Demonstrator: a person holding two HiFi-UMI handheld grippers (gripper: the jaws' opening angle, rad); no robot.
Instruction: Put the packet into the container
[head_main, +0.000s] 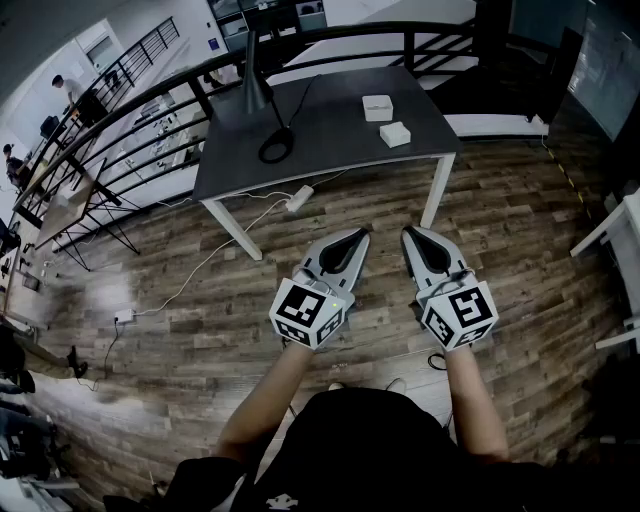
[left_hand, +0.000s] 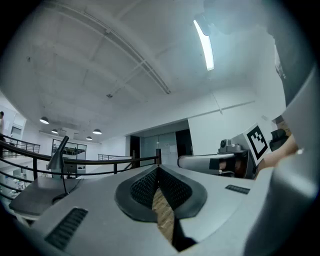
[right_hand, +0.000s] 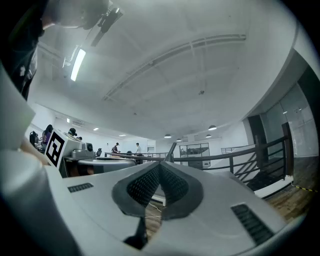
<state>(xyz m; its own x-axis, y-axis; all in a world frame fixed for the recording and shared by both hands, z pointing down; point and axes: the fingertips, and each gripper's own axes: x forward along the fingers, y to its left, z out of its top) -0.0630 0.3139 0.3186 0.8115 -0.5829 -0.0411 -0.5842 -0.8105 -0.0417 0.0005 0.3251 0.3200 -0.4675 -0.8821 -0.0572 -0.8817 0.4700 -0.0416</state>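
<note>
ok so here's where you're at: both of your arms are out in front of you over the wooden floor, well short of the bench; your left hand-held gripper and right hand-held gripper sit side by side, close but not touching, tips angled in toward each other and pointing at the bench's near edge; the left one is clamped shut, its jaws meeting at the tip with nothing between them, just a sliver of floor showing through the gap lower down; same deal on the right, jaws fully together and empty; neither one is touching anything.

the stuff for the job is on the far right part of the bench: two small white things, the farther white item and the nearer white item, just beside each other but apart; in the head view they're too small for me to say which is the packet and which the container; both are well apart from your grippers.

other bits: a dark desk lamp stands on the bench's left side, its round base nearer the middle; a white plug block sits just below the bench's front edge, and a white cable trails from it across the floor; a black railing curves behind the bench.
</note>
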